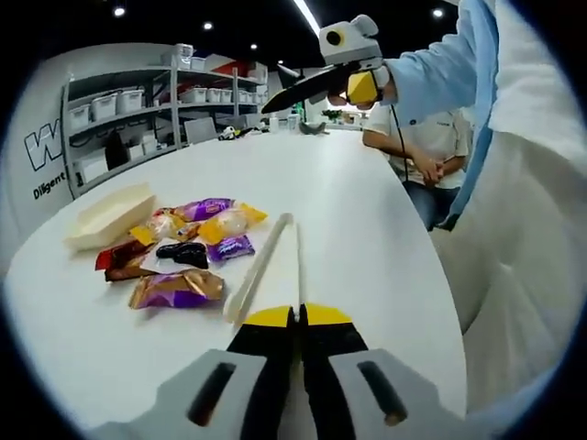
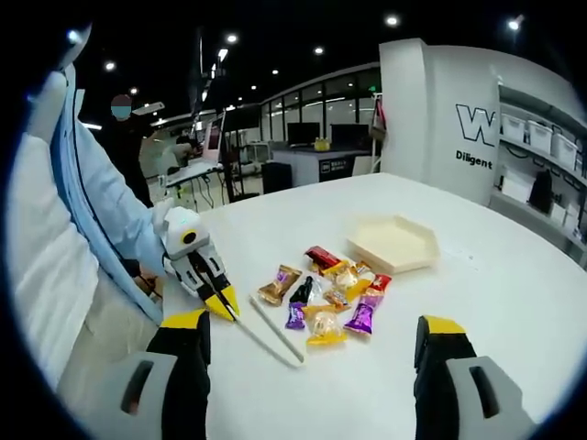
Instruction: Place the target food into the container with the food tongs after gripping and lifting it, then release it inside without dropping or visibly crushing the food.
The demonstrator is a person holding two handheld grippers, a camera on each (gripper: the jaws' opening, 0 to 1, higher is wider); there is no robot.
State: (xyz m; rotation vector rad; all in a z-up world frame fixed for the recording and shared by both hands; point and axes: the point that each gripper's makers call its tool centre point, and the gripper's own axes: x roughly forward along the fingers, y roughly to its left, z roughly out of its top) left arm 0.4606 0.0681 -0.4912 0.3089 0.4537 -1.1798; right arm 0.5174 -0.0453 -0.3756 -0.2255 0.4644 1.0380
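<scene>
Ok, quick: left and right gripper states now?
Left gripper: shut on the food tongs, which lie on the table.
Right gripper: open, holding nothing.

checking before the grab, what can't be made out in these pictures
- Left gripper view: the tongs' near end is hidden behind the shut left gripper.
- Both views: wrapper print on the snacks is too small to read.
- Left gripper view: the tray's inside is hidden by its wall.

Cream tongs (image 1: 263, 266) lay flat on the table beside a heap of wrapped snacks (image 1: 182, 246) (purple, gold, red, black); the shallow cream container (image 1: 110, 215) sat just beyond.
</scene>
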